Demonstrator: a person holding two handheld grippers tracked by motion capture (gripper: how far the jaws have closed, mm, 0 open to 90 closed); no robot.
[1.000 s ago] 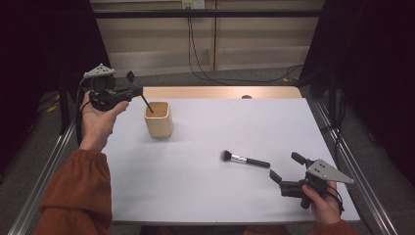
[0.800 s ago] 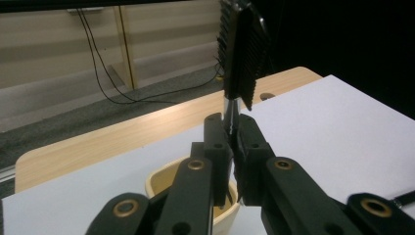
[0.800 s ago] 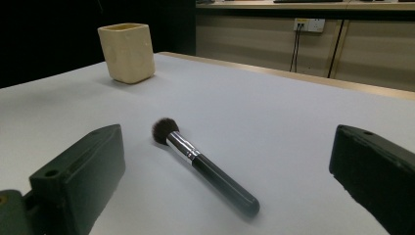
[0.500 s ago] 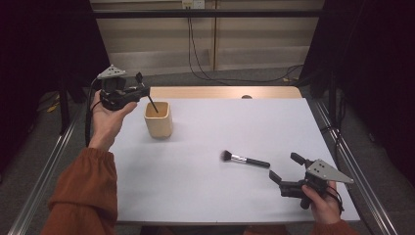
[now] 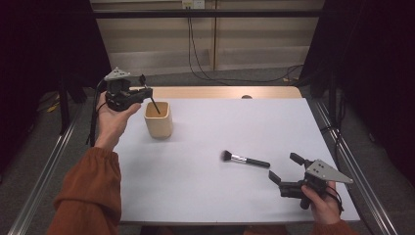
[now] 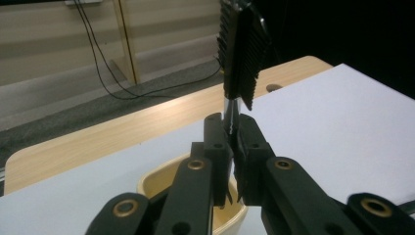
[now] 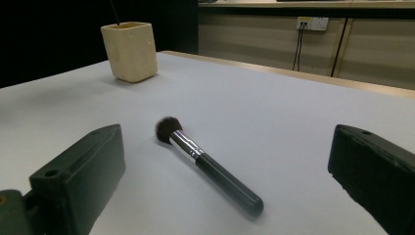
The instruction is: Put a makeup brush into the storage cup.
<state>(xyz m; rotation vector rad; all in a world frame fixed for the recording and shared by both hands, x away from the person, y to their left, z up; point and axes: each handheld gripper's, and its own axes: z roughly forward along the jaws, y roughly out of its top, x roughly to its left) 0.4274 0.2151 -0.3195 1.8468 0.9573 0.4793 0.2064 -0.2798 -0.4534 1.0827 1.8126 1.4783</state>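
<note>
My left gripper (image 5: 147, 93) is held over the near-left side of the tan cup (image 5: 158, 120). It is shut on a thin dark comb brush (image 5: 154, 105). In the left gripper view the jaws (image 6: 234, 142) pinch its metal neck, and the ribbed black head (image 6: 240, 54) stands above them over the cup's rim (image 6: 156, 181). The brush's lower end reaches into the cup. A black-handled makeup brush (image 5: 244, 159) lies on the white table with its bristles to the left. My right gripper (image 5: 283, 166) is open just right of its handle (image 7: 205, 164), not touching it.
The white sheet (image 5: 220, 132) covers the table, with a wooden strip (image 5: 220, 92) along the far edge. Metal rails (image 5: 342, 147) run down both sides. Cables hang against the back wall. The tan cup (image 7: 129, 51) stands far off in the right gripper view.
My left hand has moved right and slightly down, bringing the thin brush over the cup and its lower end inside. The right hand and the makeup brush have stayed still.
</note>
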